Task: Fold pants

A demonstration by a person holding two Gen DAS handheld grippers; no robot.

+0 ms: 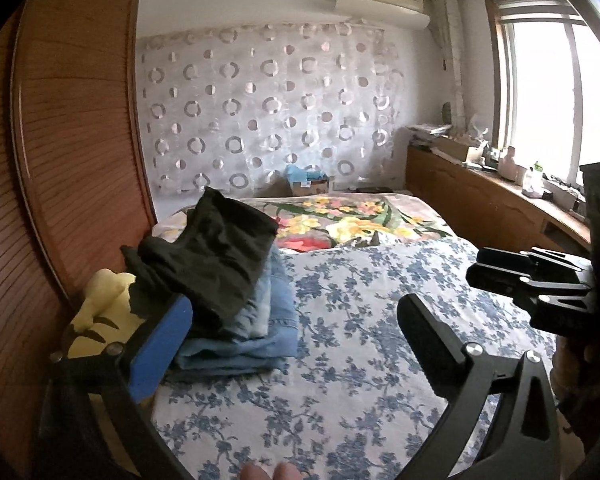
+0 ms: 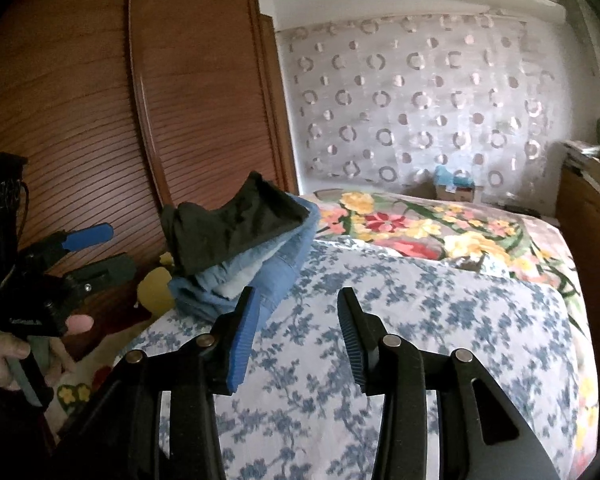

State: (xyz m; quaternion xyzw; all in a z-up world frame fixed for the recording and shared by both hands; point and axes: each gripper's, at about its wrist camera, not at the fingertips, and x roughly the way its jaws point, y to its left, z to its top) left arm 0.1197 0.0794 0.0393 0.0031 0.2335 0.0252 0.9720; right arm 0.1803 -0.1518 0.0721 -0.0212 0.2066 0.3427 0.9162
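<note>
A pile of folded clothes lies at the left edge of the bed: black pants [image 1: 216,256] on top of folded blue jeans [image 1: 260,340]. The pile also shows in the right wrist view, black pants [image 2: 236,228] over jeans [image 2: 268,272]. My left gripper [image 1: 296,328] is open and empty, its blue-padded finger beside the pile. My right gripper [image 2: 296,320] is open and empty, just right of the pile above the blue floral sheet [image 2: 440,320]. The right gripper also shows in the left wrist view [image 1: 512,276], and the left gripper in the right wrist view [image 2: 100,252].
A wooden wardrobe [image 1: 72,140] stands close on the left. A yellow cloth [image 1: 100,308] lies between the bed and the wardrobe. A flowered blanket [image 1: 360,220] covers the far end of the bed. A cluttered wooden ledge [image 1: 500,196] runs under the window on the right.
</note>
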